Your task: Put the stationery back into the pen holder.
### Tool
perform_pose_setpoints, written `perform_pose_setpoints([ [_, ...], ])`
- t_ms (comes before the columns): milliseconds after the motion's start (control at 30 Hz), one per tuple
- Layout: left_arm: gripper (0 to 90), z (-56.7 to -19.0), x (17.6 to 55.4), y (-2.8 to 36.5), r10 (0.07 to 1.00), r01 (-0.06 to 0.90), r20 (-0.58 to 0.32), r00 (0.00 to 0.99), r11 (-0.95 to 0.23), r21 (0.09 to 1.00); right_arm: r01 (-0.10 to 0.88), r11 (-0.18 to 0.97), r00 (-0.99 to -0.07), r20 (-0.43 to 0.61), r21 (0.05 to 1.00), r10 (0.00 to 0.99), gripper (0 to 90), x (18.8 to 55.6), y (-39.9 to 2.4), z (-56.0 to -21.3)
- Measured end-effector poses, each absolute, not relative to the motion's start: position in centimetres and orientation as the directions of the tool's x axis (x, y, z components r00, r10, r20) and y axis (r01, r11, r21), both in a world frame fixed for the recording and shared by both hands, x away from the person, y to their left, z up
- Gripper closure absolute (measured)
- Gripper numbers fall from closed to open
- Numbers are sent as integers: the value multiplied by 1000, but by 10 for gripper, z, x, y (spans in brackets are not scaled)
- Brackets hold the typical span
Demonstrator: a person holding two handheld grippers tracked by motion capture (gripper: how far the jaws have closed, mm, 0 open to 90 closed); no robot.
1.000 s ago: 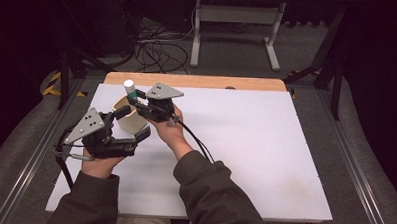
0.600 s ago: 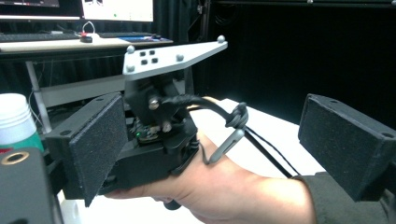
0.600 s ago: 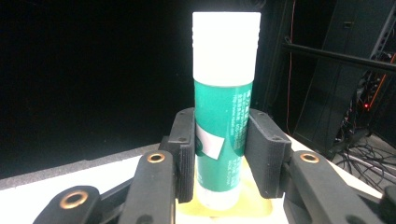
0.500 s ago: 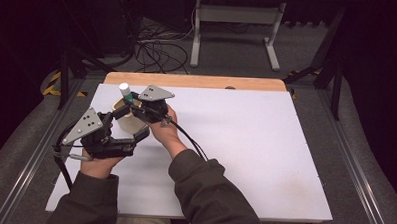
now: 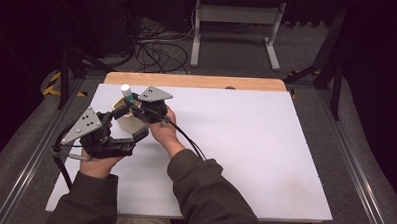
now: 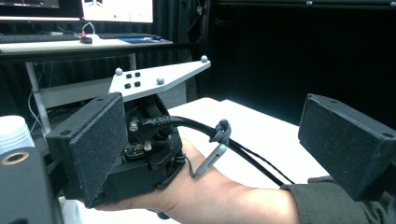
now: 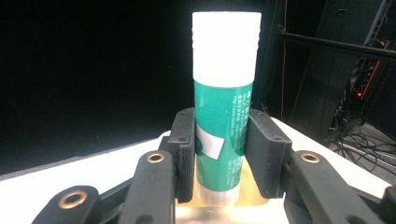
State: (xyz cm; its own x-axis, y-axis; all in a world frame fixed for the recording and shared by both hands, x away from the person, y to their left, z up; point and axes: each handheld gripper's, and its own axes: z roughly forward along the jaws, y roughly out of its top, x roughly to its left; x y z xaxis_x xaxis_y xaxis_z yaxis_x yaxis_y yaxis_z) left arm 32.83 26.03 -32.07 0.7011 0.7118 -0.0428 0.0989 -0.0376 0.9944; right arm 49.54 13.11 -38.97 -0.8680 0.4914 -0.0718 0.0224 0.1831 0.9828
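The right gripper [image 7: 219, 154] held a glue stick [image 7: 223, 116] upright, with both pads pressed on the green body below the white cap. Under the stick was the mouth of a cup [image 7: 247, 186], and the bottom of the stick seemed to be at the rim or a little inside it; I could not tell if it touched. In the high view the cup [image 5: 127, 120] stood on the white table [image 5: 265, 159] near the far left corner, and the glue stick [image 5: 126, 91] rose above it, just beside the right gripper [image 5: 135, 105].

The left gripper [image 6: 233, 154] had its jaws wide apart and held nothing. In the high view the left gripper [image 5: 128, 132] was near the cup on the person's side, but whether a jaw touched the cup wall was not clear.

The step in hand looked like putting the stick into the cup. To do it well, the stick should stay vertical and over the middle of the mouth, then go down slowly until it rests, and only then the pads should part. The cup is light and could tip if the stick pushes on its rim, so the left gripper could steady it.
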Motion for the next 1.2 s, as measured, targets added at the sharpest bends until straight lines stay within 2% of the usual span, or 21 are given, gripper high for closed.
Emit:
perform_pose_setpoints([
  [1200,91,-321,328,263,715,100,-47,697,-33,994,68,224,-855,-59,972,515,645,501,136,-405],
])
